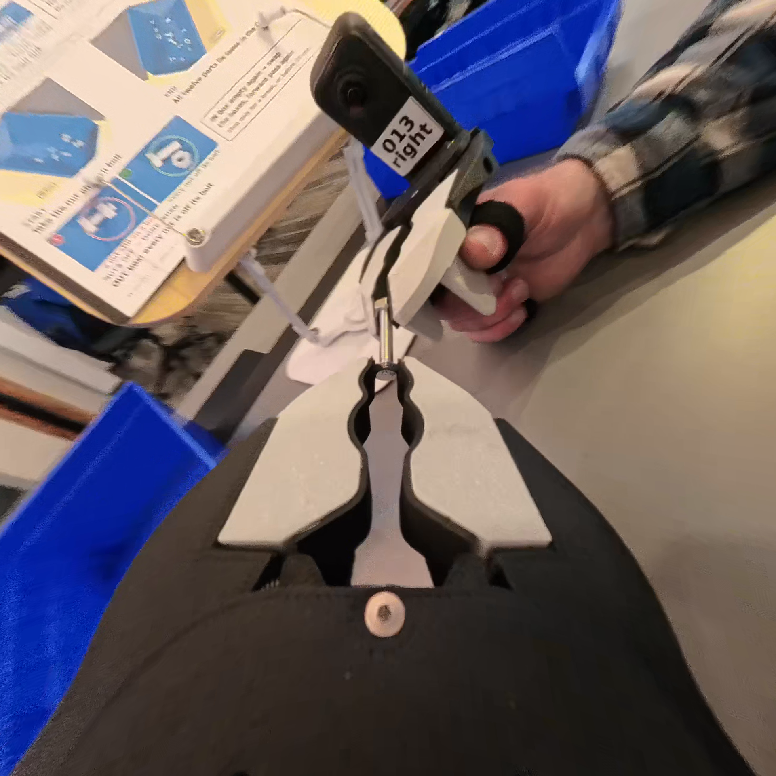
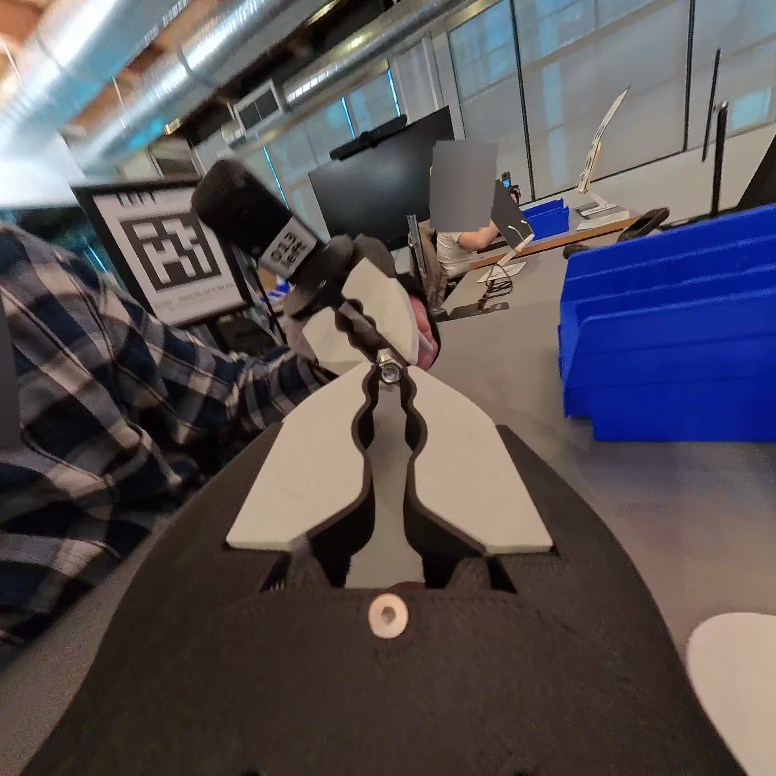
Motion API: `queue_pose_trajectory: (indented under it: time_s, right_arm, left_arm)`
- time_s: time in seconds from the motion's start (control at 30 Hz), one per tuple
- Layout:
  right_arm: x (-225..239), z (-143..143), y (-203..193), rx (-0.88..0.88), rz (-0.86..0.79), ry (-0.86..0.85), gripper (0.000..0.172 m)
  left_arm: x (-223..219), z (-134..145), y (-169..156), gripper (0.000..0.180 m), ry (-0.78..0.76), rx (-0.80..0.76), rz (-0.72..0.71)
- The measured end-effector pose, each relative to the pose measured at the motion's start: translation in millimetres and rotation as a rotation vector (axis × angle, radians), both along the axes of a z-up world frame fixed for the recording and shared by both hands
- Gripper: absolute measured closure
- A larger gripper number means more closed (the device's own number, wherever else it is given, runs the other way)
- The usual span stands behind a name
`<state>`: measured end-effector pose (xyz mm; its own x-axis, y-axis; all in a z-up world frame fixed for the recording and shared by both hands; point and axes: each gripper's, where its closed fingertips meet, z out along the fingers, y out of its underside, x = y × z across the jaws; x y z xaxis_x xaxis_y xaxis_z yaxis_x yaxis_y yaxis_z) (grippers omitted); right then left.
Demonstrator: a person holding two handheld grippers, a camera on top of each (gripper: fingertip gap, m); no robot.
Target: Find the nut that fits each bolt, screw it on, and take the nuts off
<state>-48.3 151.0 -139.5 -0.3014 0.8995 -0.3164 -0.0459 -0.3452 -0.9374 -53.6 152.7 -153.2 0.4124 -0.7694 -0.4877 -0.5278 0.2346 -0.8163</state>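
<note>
Left gripper: fingertips clamped on the head of a silver bolt, held in the air above the grey table. Right gripper: fingertips clamped on a silver nut at the shank's far end, facing the left gripper tip to tip. Surroundings: blue bins at the right and near left; instruction sheet on a stand, far left; plaid sleeve behind the right gripper.

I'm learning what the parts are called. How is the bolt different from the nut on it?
The bolt is a long thin rod; the nut is a short six-sided ring. The bolt's head is pinched in the left tool; the nut is pinched in the right tool. Both are shiny silver metal, joined together, held above the grey table.
</note>
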Motion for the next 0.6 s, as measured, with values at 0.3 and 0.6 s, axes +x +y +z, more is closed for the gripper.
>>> queue_pose_trajectory:
  time_s: [0.3,0.6]
  right_arm:
    - [4.6,1.1,-18.9,0.622,-0.132,-0.099,0.161]
    - [7.6,-1.3,-17.2,0.976,-0.260,-0.158,0.161]
  left_arm:
    - [8.6,5.5,-27.3,0.171,-0.362,-0.592,-0.321]
    - [12.3,5.3,-29.7,0.171,-0.511,-0.795,-0.424]
